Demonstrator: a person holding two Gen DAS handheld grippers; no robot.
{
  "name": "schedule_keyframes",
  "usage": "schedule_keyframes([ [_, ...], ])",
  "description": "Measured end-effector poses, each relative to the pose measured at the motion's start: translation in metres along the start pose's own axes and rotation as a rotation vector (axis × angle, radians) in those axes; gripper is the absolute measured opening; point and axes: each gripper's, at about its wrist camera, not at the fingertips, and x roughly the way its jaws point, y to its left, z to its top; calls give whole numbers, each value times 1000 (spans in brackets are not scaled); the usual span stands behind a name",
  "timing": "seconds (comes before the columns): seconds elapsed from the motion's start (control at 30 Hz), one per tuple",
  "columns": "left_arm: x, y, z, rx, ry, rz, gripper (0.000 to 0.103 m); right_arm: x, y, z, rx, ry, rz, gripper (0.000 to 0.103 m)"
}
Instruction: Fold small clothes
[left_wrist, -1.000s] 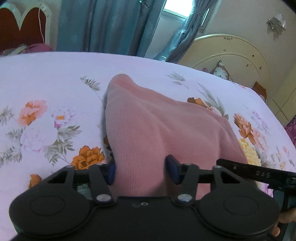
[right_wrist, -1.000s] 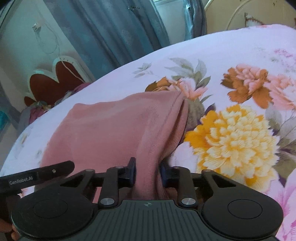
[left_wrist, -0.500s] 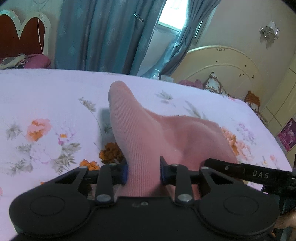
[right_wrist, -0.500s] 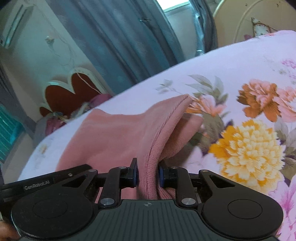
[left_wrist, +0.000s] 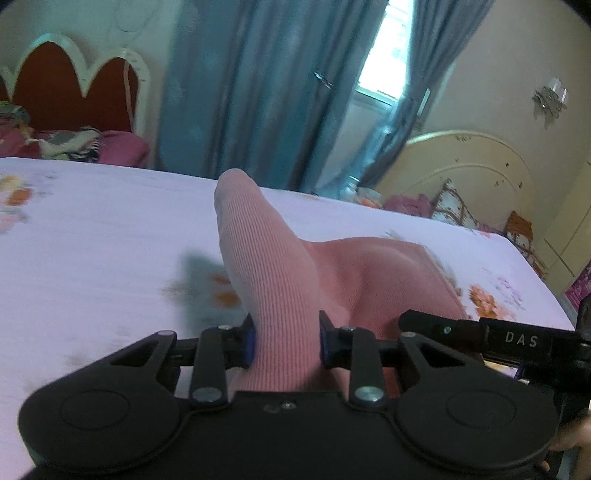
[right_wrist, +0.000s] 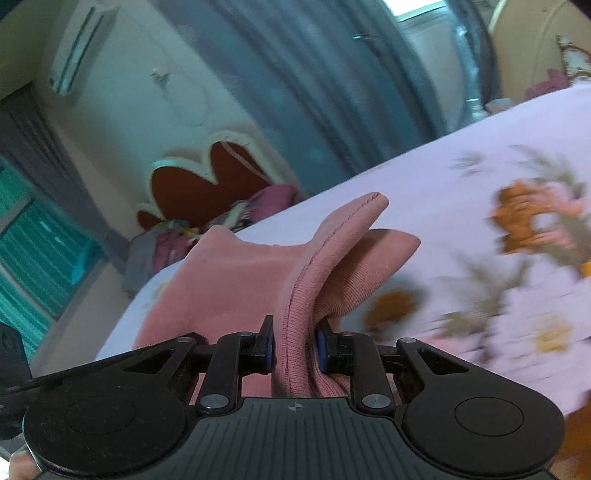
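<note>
A pink ribbed knit garment (left_wrist: 273, 273) hangs lifted above the floral bedsheet (left_wrist: 92, 229), stretched between both grippers. My left gripper (left_wrist: 286, 341) is shut on one bunched end of it, blue pads pressed into the cloth. In the right wrist view the same pink garment (right_wrist: 229, 280) runs off to the left, and my right gripper (right_wrist: 295, 349) is shut on its hemmed edge, with a loose flap (right_wrist: 373, 254) sticking out past the fingers. The right gripper's black arm (left_wrist: 491, 338) shows at the right of the left wrist view.
The bed spreads wide under the cloth. Beyond it stand blue curtains (left_wrist: 266, 92), a red scalloped headboard (left_wrist: 74, 88) with piled clothes (left_wrist: 74, 146), and a cream headboard (left_wrist: 469, 173) with cushions at the right.
The left gripper closed onto the garment. Both grippers then rose and carried the pink cloth up off the bedsheet, more of the room now showing behind it.
</note>
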Motion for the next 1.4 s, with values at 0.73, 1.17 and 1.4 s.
schedule_keyframes([
  [0.73, -3, 232, -32, 39, 37, 206, 66, 194, 112, -82, 23, 139, -169, 22],
  [1.17, 0, 225, 6, 143, -35, 203, 46, 199, 165, -62, -198, 26, -236, 22],
  [1.4, 50, 245, 6, 80, 32, 234, 51, 266, 158, -68, -301, 99, -372, 22],
])
